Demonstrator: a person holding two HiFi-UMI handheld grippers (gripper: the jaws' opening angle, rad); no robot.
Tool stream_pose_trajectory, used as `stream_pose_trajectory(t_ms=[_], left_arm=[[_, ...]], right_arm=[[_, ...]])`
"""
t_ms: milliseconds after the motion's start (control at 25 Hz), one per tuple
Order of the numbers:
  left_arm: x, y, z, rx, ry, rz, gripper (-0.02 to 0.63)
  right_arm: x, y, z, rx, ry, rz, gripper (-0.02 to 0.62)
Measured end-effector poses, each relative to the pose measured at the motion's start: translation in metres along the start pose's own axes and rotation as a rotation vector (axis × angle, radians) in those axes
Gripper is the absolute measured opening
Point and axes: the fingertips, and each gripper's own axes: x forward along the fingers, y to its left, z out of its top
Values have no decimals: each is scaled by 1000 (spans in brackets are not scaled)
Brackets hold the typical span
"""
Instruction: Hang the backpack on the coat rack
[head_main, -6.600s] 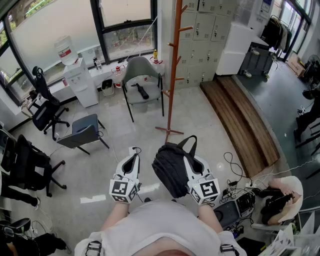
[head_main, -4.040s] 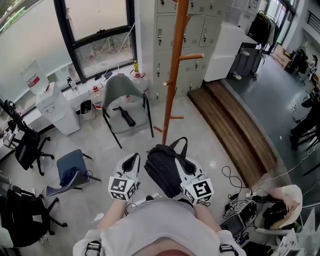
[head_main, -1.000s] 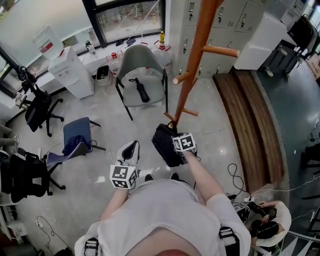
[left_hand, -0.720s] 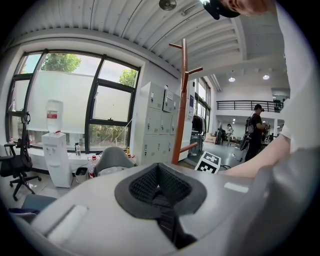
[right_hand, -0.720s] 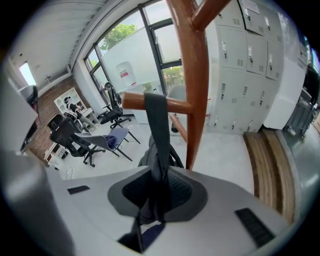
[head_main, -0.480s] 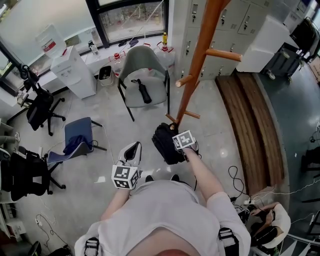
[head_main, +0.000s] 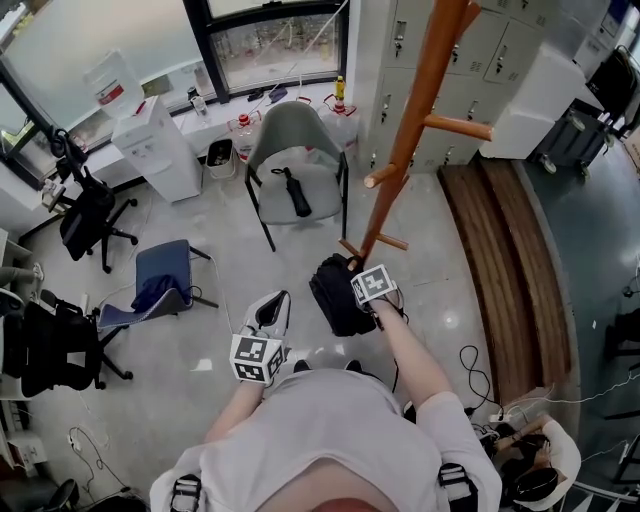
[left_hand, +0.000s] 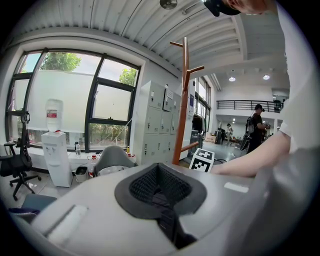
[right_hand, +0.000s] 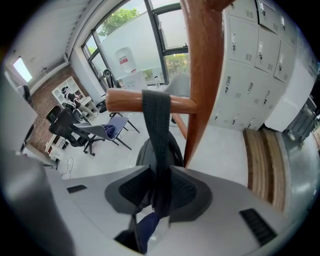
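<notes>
Nearby, the left gripper (head_main: 274, 305) idles, jaws together on nothing. Ahead, the right gripper (right_hand: 159, 176) has just been opening. The strap (right_hand: 156, 120) runs lengthwise between its loosened jaws and over a peg (right_hand: 122, 102) of the coat rack (head_main: 415, 120). The backpack (head_main: 336, 292) hangs beneath, so backing off should free it.

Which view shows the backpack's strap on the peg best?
The right gripper view: the strap drapes over the peg and runs down between the jaws of the right gripper, which have just been opening. The head view shows mainly the backpack body; the left gripper view shows no strap.
</notes>
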Motion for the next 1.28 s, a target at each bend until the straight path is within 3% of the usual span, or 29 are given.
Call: stream_pose_trajectory(t_ms=[360, 760, 1080, 1280], left_arm=[[1, 4, 1, -4, -2, -6, 9], [4, 2, 2, 0, -8, -20, 9], [8, -2, 7, 11, -15, -35, 9], [8, -6, 9, 19, -21, -47, 9]], right_arm=[[-14, -7, 9, 9, 0, -38, 114], [-72, -2, 30, -24, -120, -55, 112], [-148, 1, 56, -20, -357, -116, 103], [-206, 12, 73, -56, -614, -157, 38]])
